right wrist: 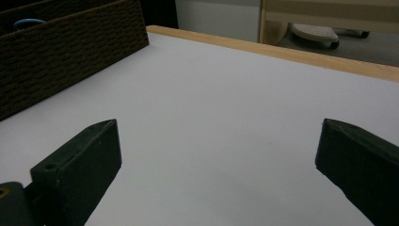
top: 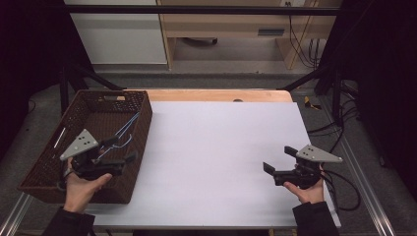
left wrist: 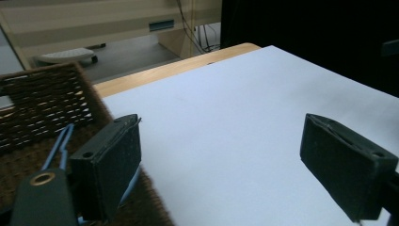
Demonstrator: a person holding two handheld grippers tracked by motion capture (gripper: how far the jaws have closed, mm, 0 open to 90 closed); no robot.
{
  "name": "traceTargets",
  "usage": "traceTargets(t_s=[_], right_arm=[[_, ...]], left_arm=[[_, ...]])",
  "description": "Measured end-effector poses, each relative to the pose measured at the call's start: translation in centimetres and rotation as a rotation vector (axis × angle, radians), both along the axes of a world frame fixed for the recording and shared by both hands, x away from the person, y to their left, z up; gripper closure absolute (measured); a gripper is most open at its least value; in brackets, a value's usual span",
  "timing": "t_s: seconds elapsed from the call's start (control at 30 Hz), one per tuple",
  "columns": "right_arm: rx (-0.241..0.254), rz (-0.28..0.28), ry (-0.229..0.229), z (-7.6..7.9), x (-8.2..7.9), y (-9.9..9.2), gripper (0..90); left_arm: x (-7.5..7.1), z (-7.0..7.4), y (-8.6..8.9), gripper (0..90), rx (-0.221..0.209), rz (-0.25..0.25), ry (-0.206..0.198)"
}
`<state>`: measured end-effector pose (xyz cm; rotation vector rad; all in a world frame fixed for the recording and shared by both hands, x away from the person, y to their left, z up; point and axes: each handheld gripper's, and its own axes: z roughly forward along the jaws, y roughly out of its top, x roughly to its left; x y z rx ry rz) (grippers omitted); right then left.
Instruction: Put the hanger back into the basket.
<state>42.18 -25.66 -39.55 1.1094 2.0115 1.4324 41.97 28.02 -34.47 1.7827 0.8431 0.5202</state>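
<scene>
A brown wicker basket point(top: 110, 93) stands at the table's left side with thin blue pieces point(top: 127, 129) lying in it, seen close up as a blue piece point(left wrist: 60, 146) beside the left jaw. My left gripper point(top: 125, 162) hovers over the basket's near right wall point(left wrist: 42, 101), open, jaws wide apart and nothing between them point(left wrist: 226, 165). My right gripper point(top: 279, 159) is held low over the white sheet point(top: 216, 147) at the right, open and holding nothing point(right wrist: 219, 169). It faces the basket point(right wrist: 61, 56), where a blue edge point(right wrist: 27, 22) peeks over the rim.
The white sheet covers most of the wooden table point(top: 221, 95). A thin pale stick point(top: 59, 137) lies at the basket's left inside. Black frame bars point(top: 314, 73) rise at both far corners, and cables point(top: 344, 187) trail off the right edge.
</scene>
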Motion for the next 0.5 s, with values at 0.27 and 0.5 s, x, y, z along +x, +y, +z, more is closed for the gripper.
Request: traceTargets(t_s=[0.27,0.5], right_arm=[[0.005,0.003,-0.009,0.1,-0.2,-0.1,1.1],[0.017,0.004,-0.011,0.2,-0.3,-0.1,1.2]], left_arm=[[-0.8,-1.9,-2.8,13.4,0.010,-0.058,-0.014],[-0.4,-3.1,-3.7,12.6,0.022,-0.069,0.008]])
